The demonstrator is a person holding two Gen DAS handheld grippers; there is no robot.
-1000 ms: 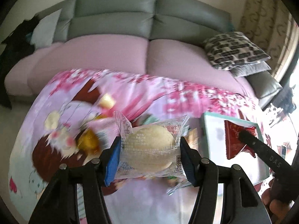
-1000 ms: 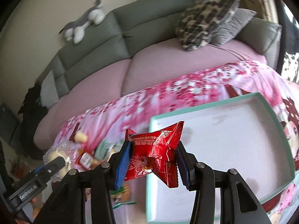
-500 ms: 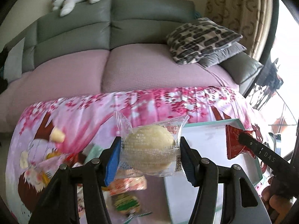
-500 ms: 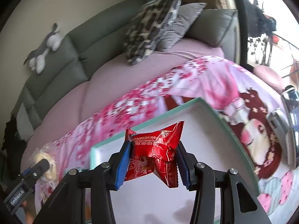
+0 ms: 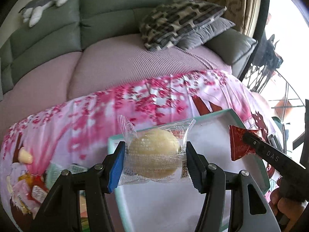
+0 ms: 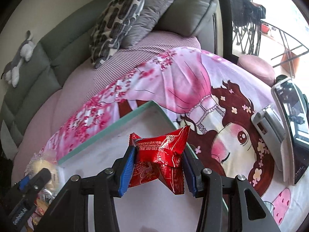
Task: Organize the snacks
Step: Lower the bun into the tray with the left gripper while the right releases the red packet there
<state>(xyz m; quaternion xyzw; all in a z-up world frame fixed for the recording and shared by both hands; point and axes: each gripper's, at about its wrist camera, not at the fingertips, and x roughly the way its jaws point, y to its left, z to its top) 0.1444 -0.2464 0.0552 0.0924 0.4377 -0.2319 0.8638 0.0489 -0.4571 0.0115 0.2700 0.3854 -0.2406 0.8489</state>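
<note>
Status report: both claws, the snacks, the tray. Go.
Left claw shut on clear-wrapped pastry. Right claw shut on red packet. Both above white tray; tray floor bare, nothing blocking.

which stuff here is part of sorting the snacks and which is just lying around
Part of the job:
- pale round cake in clear wrapper, held in the left gripper
- red foil snack packet, held in the right gripper
- teal-rimmed white tray
- loose snack pile on the floral cloth

Just lying about:
- grey plush toy
- patterned cushion
- phone on stand
</note>
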